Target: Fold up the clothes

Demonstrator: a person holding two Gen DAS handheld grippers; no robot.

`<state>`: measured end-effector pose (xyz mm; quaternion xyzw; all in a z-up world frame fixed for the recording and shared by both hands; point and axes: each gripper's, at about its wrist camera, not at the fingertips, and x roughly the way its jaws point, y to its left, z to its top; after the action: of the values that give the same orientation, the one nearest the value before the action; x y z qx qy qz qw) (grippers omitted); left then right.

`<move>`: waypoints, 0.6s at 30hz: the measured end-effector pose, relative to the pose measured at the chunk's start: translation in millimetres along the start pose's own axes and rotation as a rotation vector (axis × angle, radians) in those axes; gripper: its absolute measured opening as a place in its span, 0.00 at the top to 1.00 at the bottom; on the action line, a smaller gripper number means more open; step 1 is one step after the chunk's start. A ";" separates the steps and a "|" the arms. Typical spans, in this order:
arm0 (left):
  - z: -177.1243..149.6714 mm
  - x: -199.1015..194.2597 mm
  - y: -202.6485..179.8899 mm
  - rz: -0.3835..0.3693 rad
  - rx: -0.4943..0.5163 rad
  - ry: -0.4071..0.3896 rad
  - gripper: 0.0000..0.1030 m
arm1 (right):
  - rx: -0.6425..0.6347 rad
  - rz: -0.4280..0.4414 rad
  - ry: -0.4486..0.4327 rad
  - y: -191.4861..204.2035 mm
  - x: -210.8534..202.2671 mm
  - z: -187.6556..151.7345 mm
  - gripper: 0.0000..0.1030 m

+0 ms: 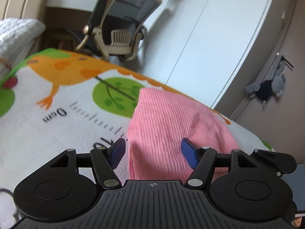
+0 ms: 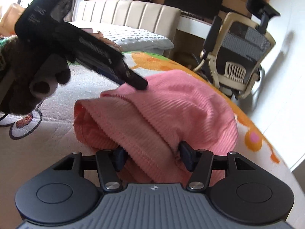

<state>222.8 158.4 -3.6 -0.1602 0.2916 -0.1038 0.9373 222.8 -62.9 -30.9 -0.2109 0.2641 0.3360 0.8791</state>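
Bedroom surroundings frame both views: one padded headboard [image 2: 131,12], one white quilt [image 2: 137,38] on the bed, one desk [image 2: 192,24] and one office chair [image 2: 242,51] standing by a white wardrobe [image 1: 200,38]. On the wardrobe's side panel hangs one grey plush toy [image 1: 268,88]. Low in front lies one printed mat [image 1: 57,114] with an orange bird, green trees and a ruler scale marked "0cm". One pink ribbed garment [image 2: 171,110] rests bunched on the mat near its orange-trimmed edge, partly folded so that a layer laps over and leaves a pocket-like opening toward the right wrist camera; nothing shows inside it. The left gripper [image 1: 153,152] has its two blue pads spread apart above the cloth, released, gripping nothing as far as its own view shows; in the right wrist view its tip touches the upper fold of the garment. The right gripper [image 2: 152,156] has its two dark fingers [image 2: 187,154] apart with a thick bunch of the garment between them; whether they pinch it cannot be told. One gloved hand [image 2: 34,80] holds the left gripper's handle.
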 end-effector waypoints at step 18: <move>-78.9 -44.3 -56.7 0.137 0.107 -0.015 0.06 | 0.478 -0.052 -0.090 -31.0 -95.9 -57.4 0.06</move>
<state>135.5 99.6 -21.8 -0.0904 0.2888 -0.0538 0.9516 165.2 -161.7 -11.0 0.0116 0.2913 0.2503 0.9232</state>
